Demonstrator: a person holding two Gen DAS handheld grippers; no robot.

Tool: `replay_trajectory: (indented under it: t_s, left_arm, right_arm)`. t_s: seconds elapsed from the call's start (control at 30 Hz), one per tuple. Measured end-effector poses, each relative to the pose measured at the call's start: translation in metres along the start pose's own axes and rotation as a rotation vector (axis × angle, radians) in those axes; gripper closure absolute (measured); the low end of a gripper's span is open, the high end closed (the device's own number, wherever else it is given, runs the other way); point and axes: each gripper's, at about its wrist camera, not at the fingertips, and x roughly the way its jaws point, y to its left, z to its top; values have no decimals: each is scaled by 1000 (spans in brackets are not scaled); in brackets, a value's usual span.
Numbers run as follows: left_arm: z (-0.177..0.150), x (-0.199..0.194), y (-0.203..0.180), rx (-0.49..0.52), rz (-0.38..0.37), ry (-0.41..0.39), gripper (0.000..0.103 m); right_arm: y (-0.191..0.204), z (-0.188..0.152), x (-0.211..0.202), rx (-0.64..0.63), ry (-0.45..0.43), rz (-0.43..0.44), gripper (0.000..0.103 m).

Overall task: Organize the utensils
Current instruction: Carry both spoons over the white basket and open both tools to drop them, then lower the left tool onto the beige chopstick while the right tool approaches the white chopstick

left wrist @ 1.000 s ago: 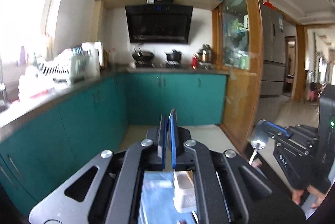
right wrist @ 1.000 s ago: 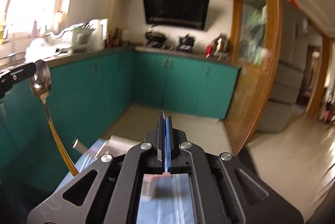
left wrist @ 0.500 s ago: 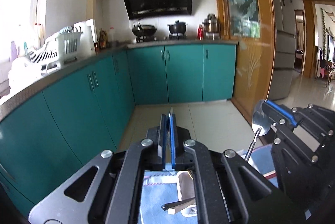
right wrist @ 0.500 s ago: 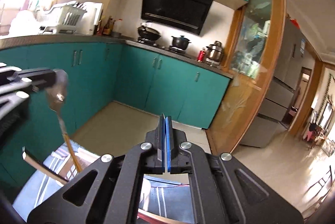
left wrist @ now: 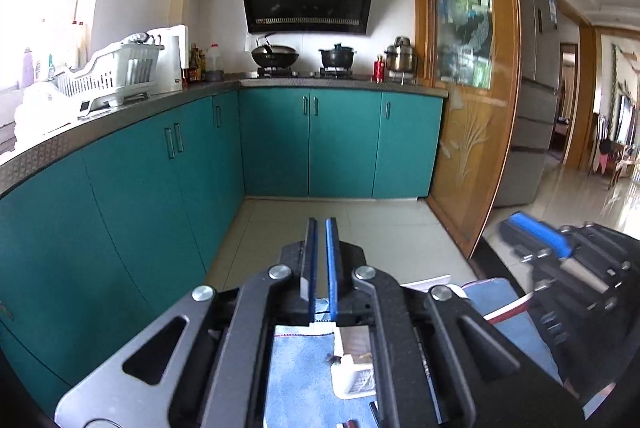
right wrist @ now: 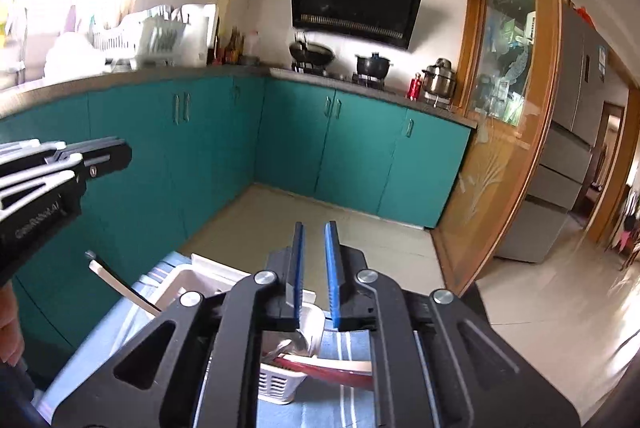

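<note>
Left wrist view: the left hand-held gripper (left wrist: 320,260) points across the kitchen at the teal cabinets (left wrist: 276,143), its blue pads a narrow slit apart with nothing between them. Under it a blue cloth (left wrist: 296,376) covers the surface, and a white slotted caddy (left wrist: 356,380) stands on the cloth just right of the pads' line; what it contains is too hidden to tell. At the right edge the right hand-held gripper (left wrist: 536,228) shows blurred from the side, so its opening cannot be judged here.

Right wrist view: the right hand-held gripper (right wrist: 316,268) has its blue pads spread, holding nothing. Directly below them the caddy (right wrist: 280,384) sits on the striped blue cloth (right wrist: 344,408), with a spoon (right wrist: 288,346) bowl inside and a red-and-white handle (right wrist: 332,368) leaning out over its rim to the right. A white tray (right wrist: 180,284) lies to the left, and a pale handle (right wrist: 116,284) sticks up from it toward the left. The left hand-held gripper (right wrist: 116,153) hangs at the far left, above the surface.
</note>
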Motion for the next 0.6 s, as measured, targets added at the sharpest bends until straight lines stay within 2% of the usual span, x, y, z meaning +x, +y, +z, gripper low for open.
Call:
replay_trajectory:
  t_s: [0.13,0.2,0.23,0.27,0.3,0.33,0.37,0.47,0.6]
  left_arm:
    - [-16,-36,23,-61,0,24,87]
    - [-39,-51,40,-117,-9,80,81]
    - [-55,-54,48,-149,-10,118,80]
    - [-75,-54,55,-181,-8,165,80]
    - [-90,-52,59,-197,-5,207,80]
    - [-110,-47,60,-211,-3,260,80]
    - [-124,-42,60,-218,-3,299,80]
    - [-182,-22,51,-223,-19,456,79]
    - [-220,-10,43,-219,-30,559,74]
  right_arm:
    - [-7,-11,-53,56,-8,106,91]
    - [-4,-36,-71,68,52,179,91]
    - [1,-57,-72,71,117,228,91]
    - [5,-72,-69,71,166,257,91]
    - [14,-97,-60,69,250,293,91]
    - [21,-113,-51,66,301,305,91]
    - [33,-142,-33,59,392,305,91]
    - [50,-189,3,116,545,329,91]
    - [62,-208,22,150,619,338,91]
